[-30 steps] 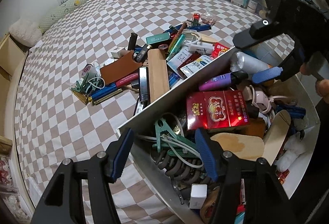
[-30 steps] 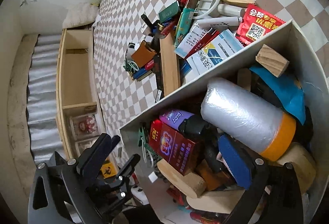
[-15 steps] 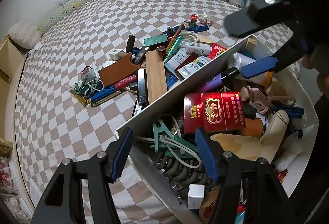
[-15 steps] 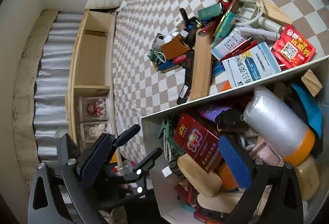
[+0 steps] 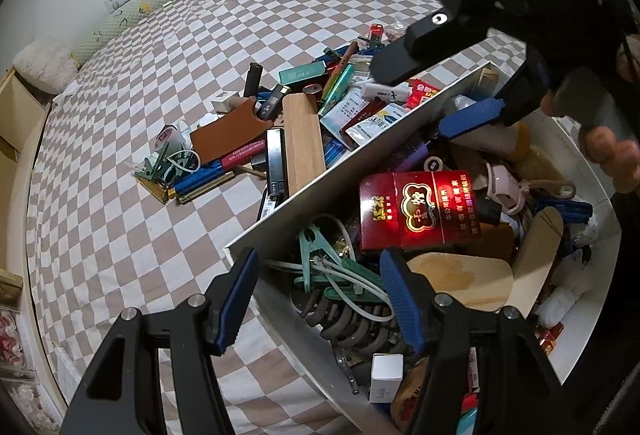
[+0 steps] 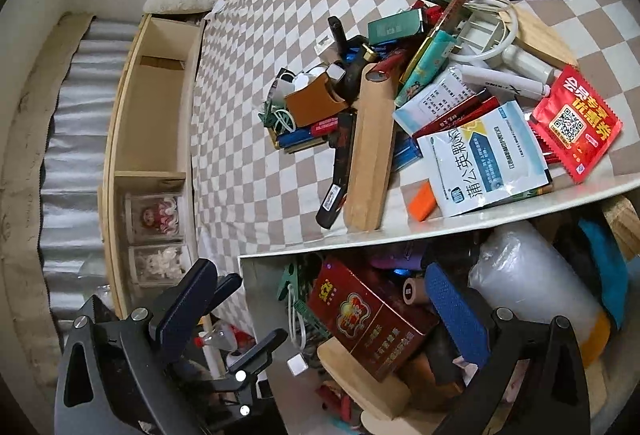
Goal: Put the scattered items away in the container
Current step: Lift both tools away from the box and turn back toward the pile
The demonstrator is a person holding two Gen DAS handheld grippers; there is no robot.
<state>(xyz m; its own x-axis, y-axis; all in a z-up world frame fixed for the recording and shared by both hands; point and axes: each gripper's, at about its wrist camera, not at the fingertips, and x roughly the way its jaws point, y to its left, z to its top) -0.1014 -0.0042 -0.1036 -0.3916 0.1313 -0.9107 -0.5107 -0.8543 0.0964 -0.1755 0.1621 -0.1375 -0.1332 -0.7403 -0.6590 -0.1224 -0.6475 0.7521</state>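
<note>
bed (image 5: 168, 47): checkered sheet, carries the whole job, pile and box alike.
container (image 5: 344, 171): white box at the near edge of the bed, already heaped; its long wall sits just beside the pile, likely so each carry is short.
scattered pile (image 6: 400, 83): lots left outside, wooden block (image 6: 370, 151) leaning near the wall, white sachet (image 6: 484, 167) and red packet (image 6: 576, 123) lying at the rim.
red cigarette box (image 5: 416, 211): on top inside the container.
right tool (image 5: 432, 91): over the far rim, jaws spread, nothing held, looks set for another pick.
left tool (image 5: 316, 295): low over the near corner, jaws apart, empty, straddling the wall.
</note>
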